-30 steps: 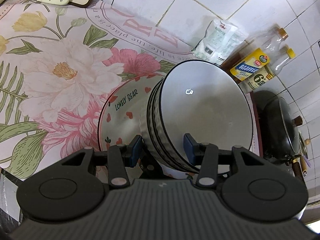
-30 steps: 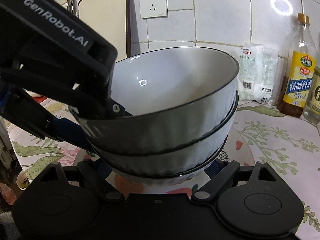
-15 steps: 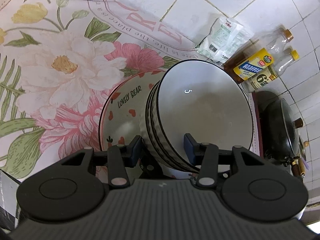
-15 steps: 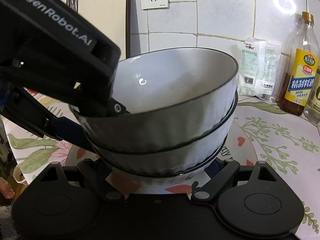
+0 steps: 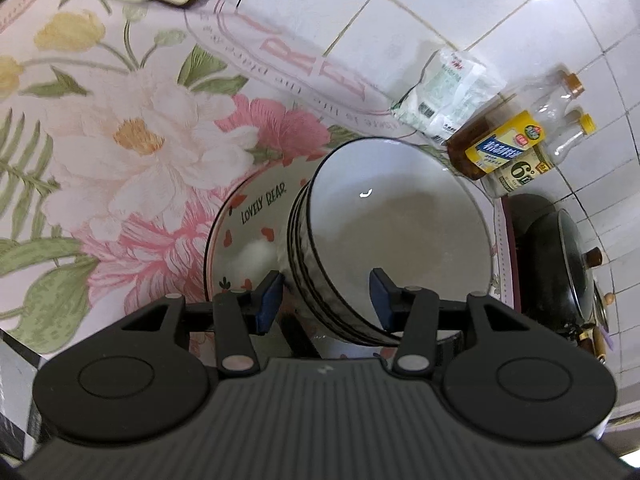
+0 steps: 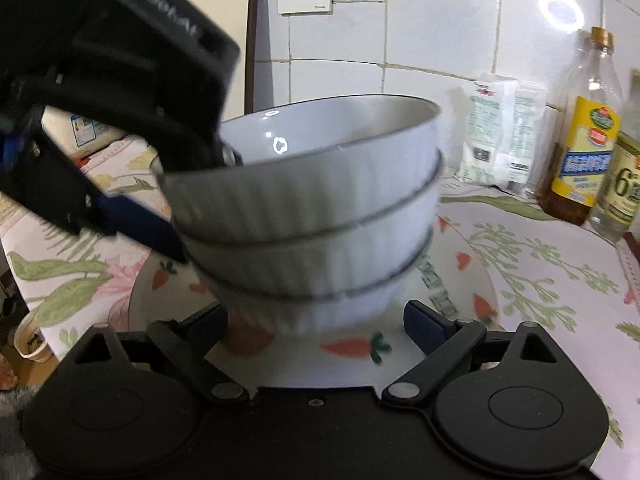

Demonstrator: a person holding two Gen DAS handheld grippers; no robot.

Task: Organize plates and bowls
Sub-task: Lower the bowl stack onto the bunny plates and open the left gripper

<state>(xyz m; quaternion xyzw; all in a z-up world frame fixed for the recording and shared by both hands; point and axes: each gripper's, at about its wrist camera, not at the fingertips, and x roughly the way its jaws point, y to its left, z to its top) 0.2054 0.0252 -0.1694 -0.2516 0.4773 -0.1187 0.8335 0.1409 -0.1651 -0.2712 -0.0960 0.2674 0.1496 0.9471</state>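
White wall tiles back a floral tablecloth (image 5: pixel 132 148) where three nested grey ribbed bowls (image 6: pixel 316 208) sit on a carrot-printed plate (image 6: pixel 448 276) at frame centre. Left gripper (image 5: pixel 326 296) straddles the stack's rim, its jaws having just opened, pads off it; right gripper (image 6: pixel 316 322) fingers spread apart.

Bowl stack (image 6: pixel 312 208) is set on plate (image 6: pixel 460 280); bottles (image 6: pixel 580 152) and packet (image 6: pixel 500 136) are placed behind, against wall (image 6: pixel 440 20).

Three stacked bowls (image 6: pixel 312 208) rest on carrot-patterned plate (image 6: pixel 460 280).
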